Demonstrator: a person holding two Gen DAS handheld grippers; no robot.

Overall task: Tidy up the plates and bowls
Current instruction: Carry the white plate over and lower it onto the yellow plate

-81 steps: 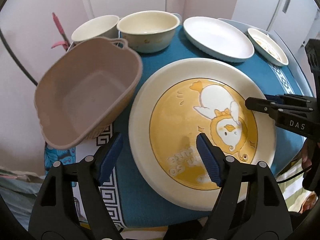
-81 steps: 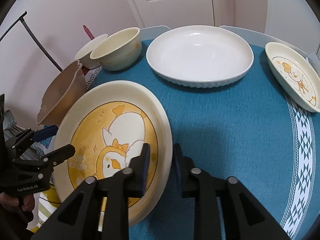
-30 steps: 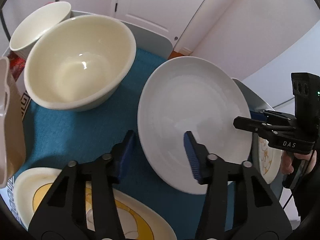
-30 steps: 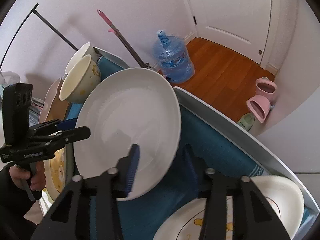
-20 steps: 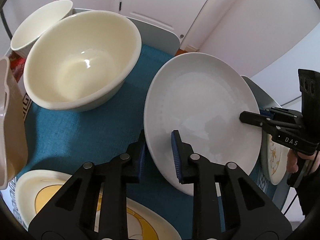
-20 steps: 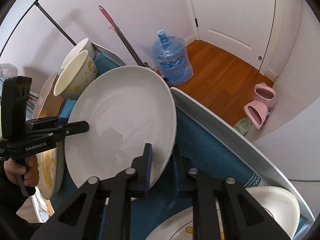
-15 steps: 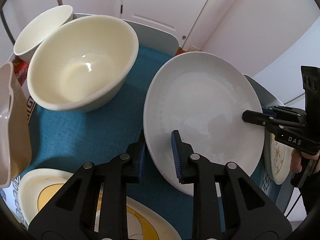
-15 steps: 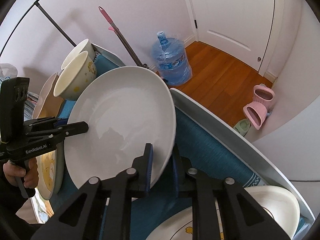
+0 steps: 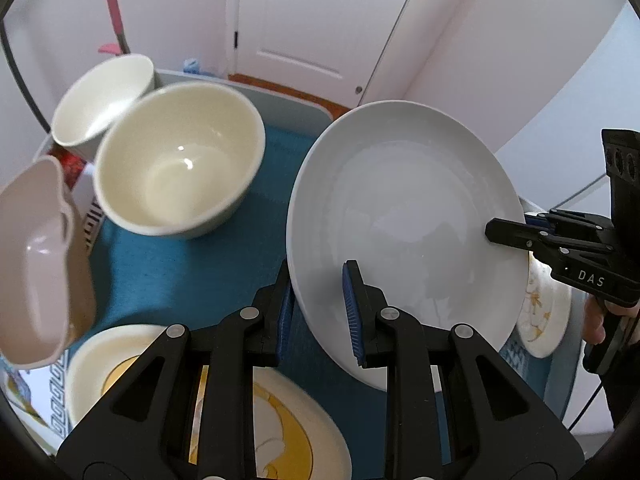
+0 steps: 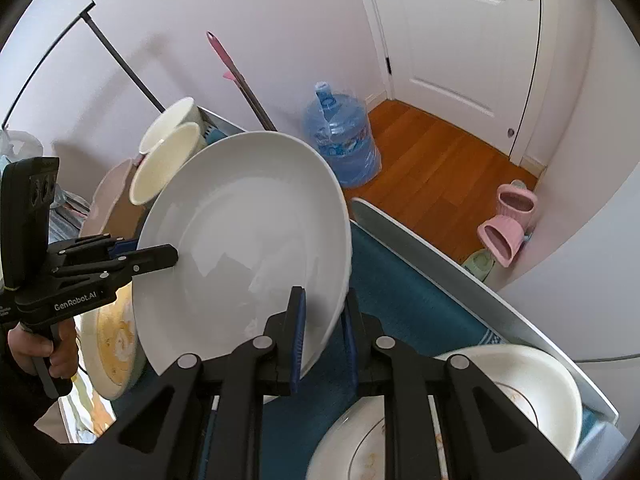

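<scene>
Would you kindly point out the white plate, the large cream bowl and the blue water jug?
white plate (image 9: 400, 208), left wrist view, its inner well.
large cream bowl (image 9: 176, 172), left wrist view, its inside.
blue water jug (image 10: 340, 136), right wrist view, its body.

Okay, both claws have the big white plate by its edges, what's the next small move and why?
Probably carry the white plate toward the duck plate nearest the left wrist camera and lower it on top. The left claw and right claw are shut on opposite rims, the plate looks lifted and tilted, and stacking plates suits the organizing.

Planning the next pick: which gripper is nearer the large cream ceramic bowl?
Left. The left gripper clamps the white plate's rim beside the cream bowl; the right gripper clamps the plate's far rim.
</scene>
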